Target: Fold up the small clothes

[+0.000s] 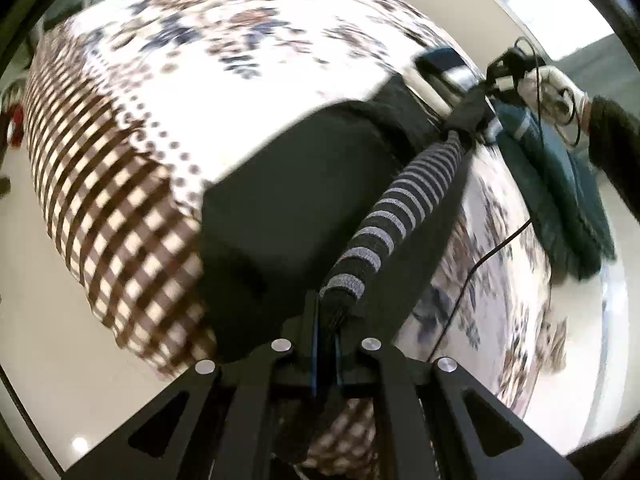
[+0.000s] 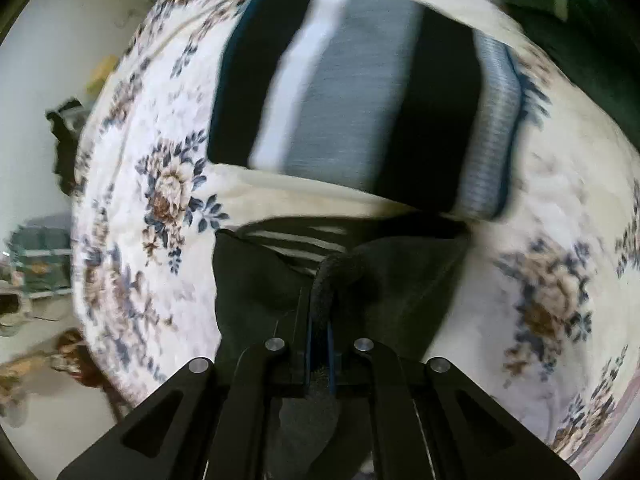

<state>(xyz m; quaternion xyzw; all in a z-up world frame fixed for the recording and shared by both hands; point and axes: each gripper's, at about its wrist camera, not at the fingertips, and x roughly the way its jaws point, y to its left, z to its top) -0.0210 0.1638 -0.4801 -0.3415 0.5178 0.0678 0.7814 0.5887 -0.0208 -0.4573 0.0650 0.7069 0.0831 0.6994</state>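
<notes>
both wrist views look down on a bed covered by a cream floral bedspread point(image 1: 256, 40) with a brown checked border; both pictures are blurred. in the left wrist view the left gripper point(image 1: 327, 344) has its fingers pressed together on the edge of a dark garment point(image 1: 288, 200), whose black-and-grey striped band point(image 1: 404, 200) runs as a tight roll away from the fingers toward the upper right. the rest of the dark cloth hangs or spreads to the left of that band, over the bedspread. at the far end of the band the right gripper point(image 1: 476, 96) is seen holding the cloth, with a gloved hand point(image 1: 560, 84) and thin black cables behind it. a dark teal folded cloth point(image 1: 560, 184) lies on the bed near the right edge. in the right wrist view the right gripper point(image 2: 320, 344) has its fingers closed on a thick fold of the same dark garment point(image 2: 400, 280), which spreads out just in front of them, with a bit of striped fabric point(image 2: 296, 244) showing at its far edge. beyond it, on the floral bedspread point(image 2: 160, 184), lies a folded garment with black, white and grey stripes point(image 2: 352, 104)
</notes>
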